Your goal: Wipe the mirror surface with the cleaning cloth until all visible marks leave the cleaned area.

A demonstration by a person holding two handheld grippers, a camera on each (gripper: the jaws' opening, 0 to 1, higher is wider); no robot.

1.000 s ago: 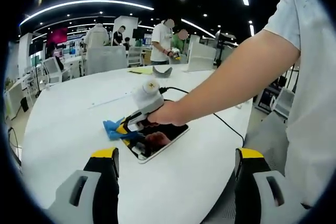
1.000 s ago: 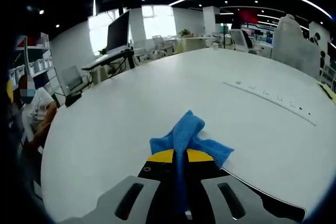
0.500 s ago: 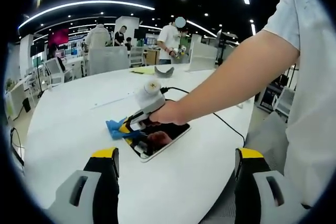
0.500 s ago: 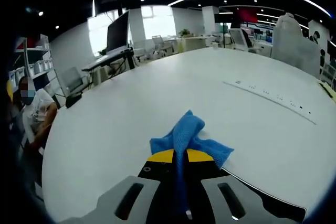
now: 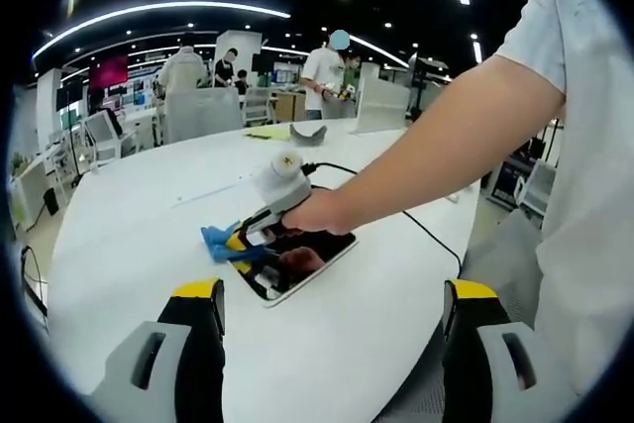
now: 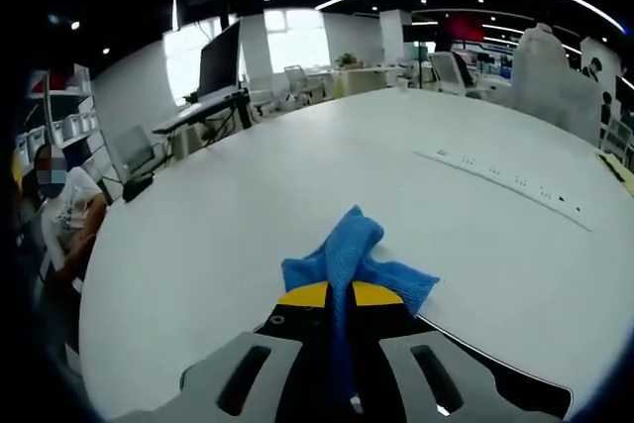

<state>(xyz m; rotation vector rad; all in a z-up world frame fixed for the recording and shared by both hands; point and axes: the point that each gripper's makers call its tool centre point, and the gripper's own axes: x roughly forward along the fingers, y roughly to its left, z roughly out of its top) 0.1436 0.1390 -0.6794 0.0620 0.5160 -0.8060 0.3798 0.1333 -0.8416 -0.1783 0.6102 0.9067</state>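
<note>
A dark rectangular mirror point(image 5: 302, 263) with a white frame lies flat on the round white table point(image 5: 129, 245). At its left end my right gripper point(image 5: 241, 243), held in a person's hand point(image 5: 315, 213), is shut on a crumpled blue cleaning cloth point(image 5: 212, 238). The cloth rests on the table just off the mirror's edge. In the right gripper view the cloth point(image 6: 352, 250) sticks out ahead of the shut right gripper point(image 6: 340, 296), and a dark strip of mirror point(image 6: 495, 378) runs below it. My left gripper point(image 5: 334, 292) hangs near the table's front edge, open wide and holding nothing.
A black cable point(image 5: 416, 227) trails from the right gripper across the table to the right. A grey object point(image 5: 307, 134) and yellow paper point(image 5: 265, 133) lie at the far side. Several people stand beyond. A seated person point(image 6: 64, 215) is at the table's edge.
</note>
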